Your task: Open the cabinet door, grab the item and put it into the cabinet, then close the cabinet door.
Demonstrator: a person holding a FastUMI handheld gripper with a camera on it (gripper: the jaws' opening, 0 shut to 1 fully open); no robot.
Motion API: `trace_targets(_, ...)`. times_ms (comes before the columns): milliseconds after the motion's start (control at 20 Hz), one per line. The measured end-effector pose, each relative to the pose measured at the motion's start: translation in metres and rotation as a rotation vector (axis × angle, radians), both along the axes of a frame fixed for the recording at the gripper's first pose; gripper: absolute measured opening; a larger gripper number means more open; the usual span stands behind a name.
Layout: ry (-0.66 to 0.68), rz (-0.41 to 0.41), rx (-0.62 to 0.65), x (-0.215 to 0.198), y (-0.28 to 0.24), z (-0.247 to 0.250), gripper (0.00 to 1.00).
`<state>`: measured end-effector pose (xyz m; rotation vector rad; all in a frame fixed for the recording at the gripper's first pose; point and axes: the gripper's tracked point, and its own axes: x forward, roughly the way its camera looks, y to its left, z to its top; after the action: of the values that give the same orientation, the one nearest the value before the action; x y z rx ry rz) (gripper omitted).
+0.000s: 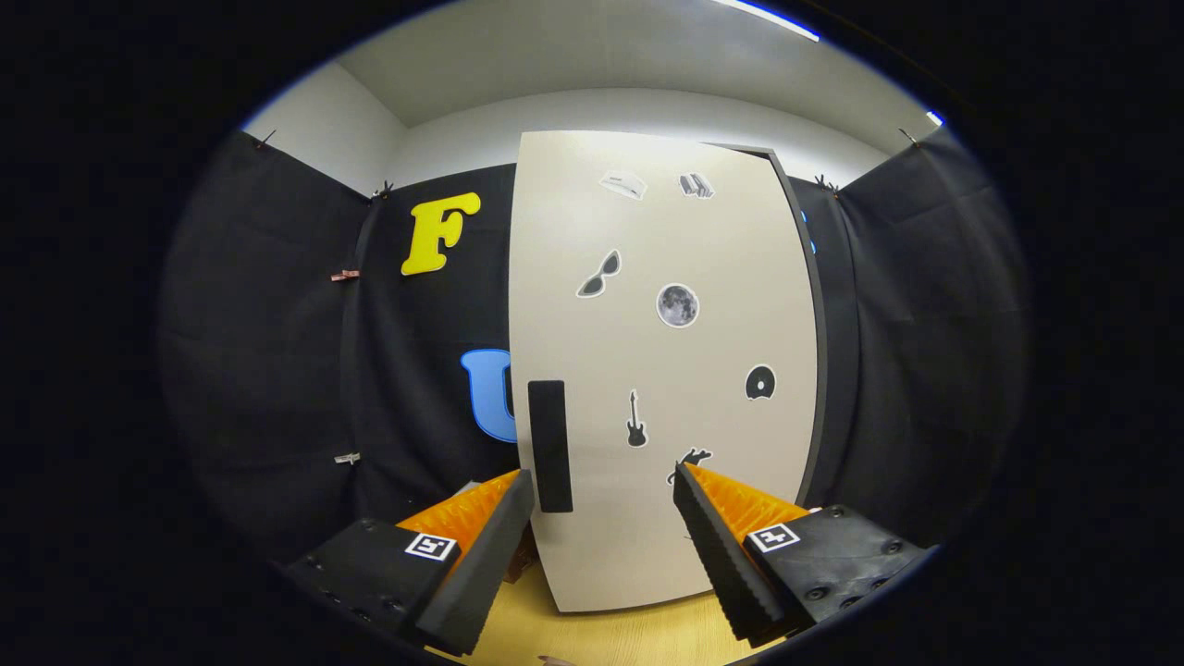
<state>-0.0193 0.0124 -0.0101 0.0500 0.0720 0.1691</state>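
Ahead of the gripper (606, 490) stands the cabinet door (661, 370), sticker-covered; its black handle (549, 446) sits just beyond the left finger. Jaws stand apart, empty, above the wooden worktop (610, 638).

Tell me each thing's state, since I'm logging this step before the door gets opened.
Cabinet door: shut, or very nearly; upright, ahead of the fingers.
Door handle: untouched, just beyond the left finger.
Gripper: open, fingers spread wide, holding nothing.
Stickers: stuck flat on the door.
Tabletop: bare below the fingers.
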Motion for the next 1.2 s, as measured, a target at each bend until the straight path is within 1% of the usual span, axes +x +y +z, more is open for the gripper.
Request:
trace_targets(350, 0.010, -0.009, -0.022, 0.006, 0.002, -0.005, 0.98)
trace_targets(800, -0.015, -0.026, -0.027, 0.014, -0.002, -0.001, 0.98)
trace_targets(1200, 0.023, -0.036, -0.034, 0.019, -0.008, -0.020, 0.98)
